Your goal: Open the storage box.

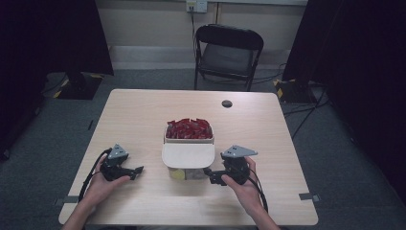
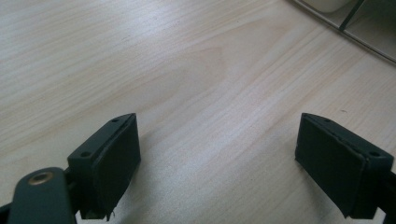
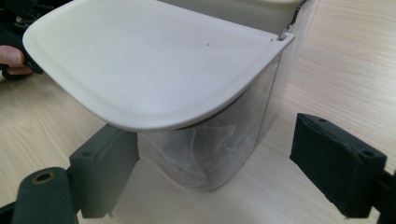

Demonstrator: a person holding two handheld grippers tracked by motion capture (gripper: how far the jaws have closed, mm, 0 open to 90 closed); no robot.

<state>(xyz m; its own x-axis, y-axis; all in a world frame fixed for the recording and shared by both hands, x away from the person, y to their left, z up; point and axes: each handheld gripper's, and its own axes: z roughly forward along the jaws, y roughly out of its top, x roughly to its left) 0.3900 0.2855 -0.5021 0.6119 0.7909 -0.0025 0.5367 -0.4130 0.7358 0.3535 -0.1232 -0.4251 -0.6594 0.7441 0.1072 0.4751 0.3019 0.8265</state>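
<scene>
Pale wood grain covers the bench [image 1: 143,120], on which a clear-walled container [image 1: 188,165] stands near the middle, toward the person's edge. Its white lid [image 1: 187,154] lies across the near half; the far half is uncovered and holds red packets [image 1: 189,128] heaped to the rim. In the right gripper view the lid [image 3: 149,60] overhangs the transparent wall of the container [image 3: 219,140], and crumpled clear wrapping shows faintly through that wall.

The left claw [image 1: 136,171] rests low over the bench to the left of the container, well apart from it. In the left gripper view this claw [image 2: 219,163] stands released, its jaws spread wide with bare wood between them.

The right claw [image 1: 210,175] sits just beside the container's right near corner. In the right gripper view this claw [image 3: 215,172] is likewise released: its jaws stand wide, one under the lid's edge beside the wall, the other off to the side. Whether that jaw touches the wall cannot be told.

A black folding chair [image 1: 229,55] stands beyond the far edge.
</scene>
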